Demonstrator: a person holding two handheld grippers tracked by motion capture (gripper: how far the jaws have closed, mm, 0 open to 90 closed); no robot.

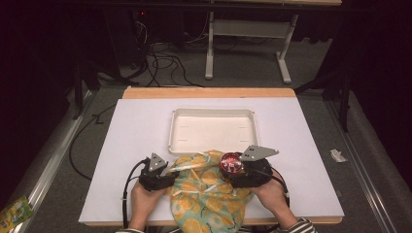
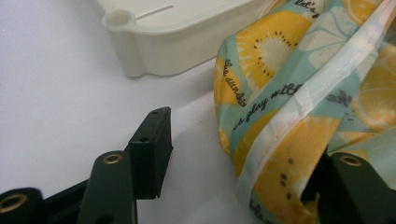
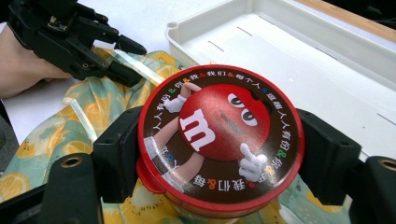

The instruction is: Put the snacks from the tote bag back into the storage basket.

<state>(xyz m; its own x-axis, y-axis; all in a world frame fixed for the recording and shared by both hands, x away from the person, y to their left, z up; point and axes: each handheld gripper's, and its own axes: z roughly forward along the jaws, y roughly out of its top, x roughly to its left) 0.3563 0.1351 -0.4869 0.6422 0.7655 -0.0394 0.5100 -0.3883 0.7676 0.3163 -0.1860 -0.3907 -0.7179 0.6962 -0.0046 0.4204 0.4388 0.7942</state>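
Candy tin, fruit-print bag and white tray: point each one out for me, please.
candy tin (image 3: 219, 135), right gripper view, on the red figure on its lid.
fruit-print bag (image 1: 204, 194), high view, on its printed cloth between the hands.
white tray (image 1: 214, 131), high view, on its bare floor.

1. Your widest free room is the bare white worktop (image 1: 131, 145) left of the tray and of the left gripper (image 1: 163, 172).
2. Straight ahead, the white tray (image 1: 212, 112) bars a low pass with its raised rim; its inside is open from above.
3. Between your hands, the lemon-print fabric bag (image 1: 206, 194) bulges up and touches the tray's near wall.
4. The red candy tin (image 1: 231, 162) in the right gripper (image 3: 219, 140) sits over the bag.
5. Right of that gripper, the worktop is open to its edge.
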